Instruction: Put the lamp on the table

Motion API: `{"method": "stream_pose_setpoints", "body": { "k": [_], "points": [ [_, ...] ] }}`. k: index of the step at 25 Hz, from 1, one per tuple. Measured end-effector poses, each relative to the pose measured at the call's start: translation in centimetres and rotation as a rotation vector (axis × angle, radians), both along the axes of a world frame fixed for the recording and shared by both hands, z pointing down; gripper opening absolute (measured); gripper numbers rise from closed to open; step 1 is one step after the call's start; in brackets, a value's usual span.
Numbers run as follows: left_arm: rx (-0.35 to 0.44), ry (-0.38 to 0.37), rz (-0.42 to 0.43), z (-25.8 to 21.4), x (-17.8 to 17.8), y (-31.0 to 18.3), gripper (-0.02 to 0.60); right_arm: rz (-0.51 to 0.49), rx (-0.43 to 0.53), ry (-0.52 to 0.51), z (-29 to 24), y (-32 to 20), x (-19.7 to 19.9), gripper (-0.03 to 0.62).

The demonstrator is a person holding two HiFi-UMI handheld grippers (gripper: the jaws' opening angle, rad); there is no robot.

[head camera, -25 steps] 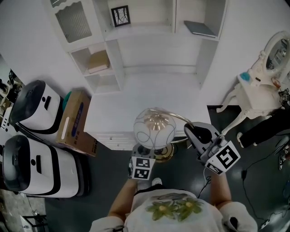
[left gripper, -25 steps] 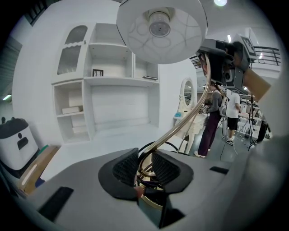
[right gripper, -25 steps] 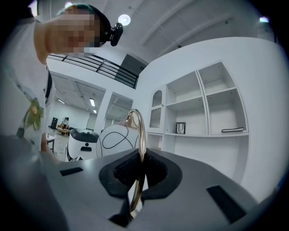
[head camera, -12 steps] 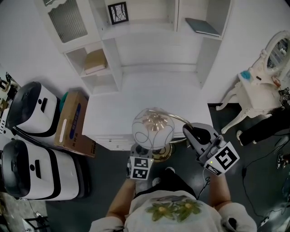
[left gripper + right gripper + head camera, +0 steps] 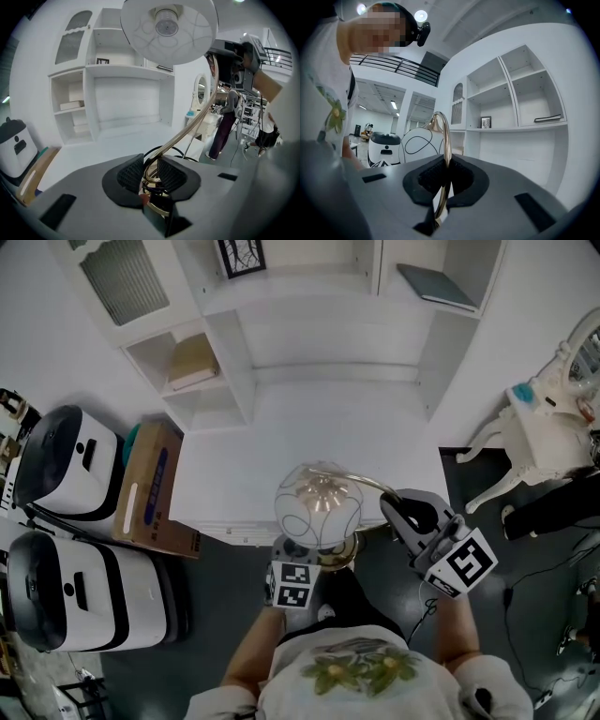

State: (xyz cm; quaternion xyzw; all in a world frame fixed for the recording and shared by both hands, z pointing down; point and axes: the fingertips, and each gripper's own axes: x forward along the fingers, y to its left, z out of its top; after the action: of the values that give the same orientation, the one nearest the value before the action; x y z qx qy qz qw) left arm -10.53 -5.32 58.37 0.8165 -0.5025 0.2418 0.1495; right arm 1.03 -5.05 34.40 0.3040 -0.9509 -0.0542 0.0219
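The lamp has a white globe shade point(image 5: 319, 505) with thin dark lines, a curved brass arm point(image 5: 373, 487) and a brass base point(image 5: 342, 554). It hangs in the air over the front edge of the white table point(image 5: 309, 427). My left gripper point(image 5: 298, 557) is under the shade, shut on the lamp's lower stem point(image 5: 161, 154) just above the base; the shade point(image 5: 168, 28) looms overhead. My right gripper point(image 5: 401, 510) is shut on the brass arm point(image 5: 445, 140), with the shade point(image 5: 423, 145) just beyond it.
White shelving point(image 5: 309, 306) rises behind the table, with a framed picture point(image 5: 242, 254) and a book point(image 5: 436, 287). A cardboard box point(image 5: 155, 488) and two white machines point(image 5: 61, 460) point(image 5: 66, 592) stand on the left. An ornate white side table point(image 5: 553, 423) is at the right. A person point(image 5: 227, 117) stands farther off.
The shelving has slid up and the side table to the right in the head view. The lamp and both grippers keep their places and their hold.
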Motion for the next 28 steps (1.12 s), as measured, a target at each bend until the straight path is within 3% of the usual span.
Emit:
{"method": "stream_pose_setpoints", "body": {
  "k": [12,18,28],
  "points": [
    [0.019,-0.022,-0.025,-0.7,0.1,-7.5,0.101,-0.021,0.029,-0.010,-1.2,-7.4,0.4,0.028],
    [0.038,-0.067,-0.036,-0.1,0.3,-10.2,0.107,-0.059,0.035,-0.084,-3.1,-9.9,0.4,0.028],
    [-0.030,-0.041,-0.011,3.0,1.6,-12.2,0.110,-0.048,0.023,-0.008,-1.5,-12.7,-0.2,0.026]
  ]
}}
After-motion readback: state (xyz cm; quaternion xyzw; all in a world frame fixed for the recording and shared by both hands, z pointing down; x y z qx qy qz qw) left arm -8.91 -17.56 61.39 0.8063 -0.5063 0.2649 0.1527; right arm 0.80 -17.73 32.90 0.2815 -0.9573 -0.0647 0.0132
